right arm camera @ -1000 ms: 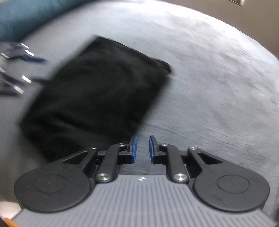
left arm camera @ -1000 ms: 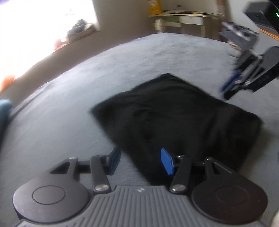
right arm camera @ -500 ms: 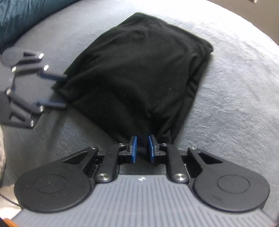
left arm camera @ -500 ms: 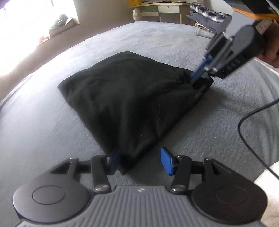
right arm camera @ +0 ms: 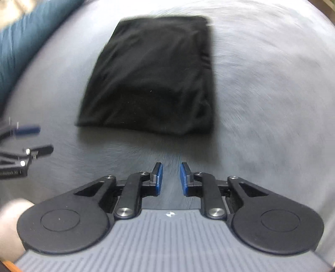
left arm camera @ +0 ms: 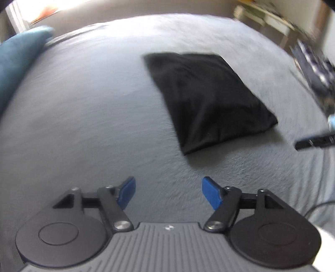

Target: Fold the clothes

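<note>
A black garment (left arm camera: 209, 98) lies folded into a compact rectangle on the grey bed cover (left arm camera: 83, 108). My left gripper (left arm camera: 168, 189) hovers open over bare cover, short of the garment's near corner, with nothing between its fingers. In the right wrist view the same garment (right arm camera: 155, 73) lies straight ahead. My right gripper (right arm camera: 170, 177) hangs just short of its near edge, fingers a narrow gap apart and empty. The left gripper (right arm camera: 31, 140) shows blurred at the left edge there, and the right gripper (left arm camera: 314, 142) blurred at the right edge of the left wrist view.
A teal pillow or blanket (left arm camera: 16, 62) lies along the bed's left side (right arm camera: 25, 41). A pale desk (left arm camera: 268, 18) stands at the back right. A dark cable (left arm camera: 320, 207) runs over the cover at the right. Part of a person (right arm camera: 12, 219) shows at the lower left.
Both grippers have drawn back from the garment's near corners, which they were at half a second ago. The garment now lies alone, apart from both. Both views are motion-blurred.
</note>
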`<state>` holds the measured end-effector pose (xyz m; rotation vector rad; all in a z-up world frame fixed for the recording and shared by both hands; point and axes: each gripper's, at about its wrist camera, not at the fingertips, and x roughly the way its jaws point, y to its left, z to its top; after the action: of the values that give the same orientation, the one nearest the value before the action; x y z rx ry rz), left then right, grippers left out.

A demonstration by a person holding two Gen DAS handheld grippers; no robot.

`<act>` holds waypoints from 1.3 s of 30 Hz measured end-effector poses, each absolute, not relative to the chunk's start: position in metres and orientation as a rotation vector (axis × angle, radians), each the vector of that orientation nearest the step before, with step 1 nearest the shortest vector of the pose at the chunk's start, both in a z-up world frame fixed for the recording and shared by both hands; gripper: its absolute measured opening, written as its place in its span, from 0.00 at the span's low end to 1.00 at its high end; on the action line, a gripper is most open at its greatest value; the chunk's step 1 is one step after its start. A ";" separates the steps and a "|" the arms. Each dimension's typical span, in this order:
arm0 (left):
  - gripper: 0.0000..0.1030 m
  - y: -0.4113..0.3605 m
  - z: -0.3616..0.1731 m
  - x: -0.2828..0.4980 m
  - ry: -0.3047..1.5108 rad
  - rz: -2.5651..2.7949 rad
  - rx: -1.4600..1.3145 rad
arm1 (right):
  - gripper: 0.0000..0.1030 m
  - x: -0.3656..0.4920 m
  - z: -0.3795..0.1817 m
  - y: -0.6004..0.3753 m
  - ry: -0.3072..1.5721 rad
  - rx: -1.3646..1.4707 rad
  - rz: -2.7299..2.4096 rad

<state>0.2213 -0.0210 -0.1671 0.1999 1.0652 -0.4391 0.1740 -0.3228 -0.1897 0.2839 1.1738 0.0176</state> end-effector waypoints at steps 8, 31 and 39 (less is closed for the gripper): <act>0.85 0.036 -0.110 0.146 0.982 -0.267 -0.012 | 0.38 0.106 -0.117 -0.315 0.980 0.443 -0.062; 1.00 0.077 -0.001 0.017 0.840 -0.069 -0.116 | 0.90 -0.054 -0.008 -0.234 0.676 0.341 -0.123; 1.00 0.043 -0.011 0.008 0.892 -0.138 -0.070 | 0.95 -0.074 -0.001 -0.222 0.684 0.254 -0.217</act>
<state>0.0079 0.0430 -0.0110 -0.0702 0.8919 -0.1377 -0.0739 -0.2216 -0.0006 0.2539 0.6836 -0.2170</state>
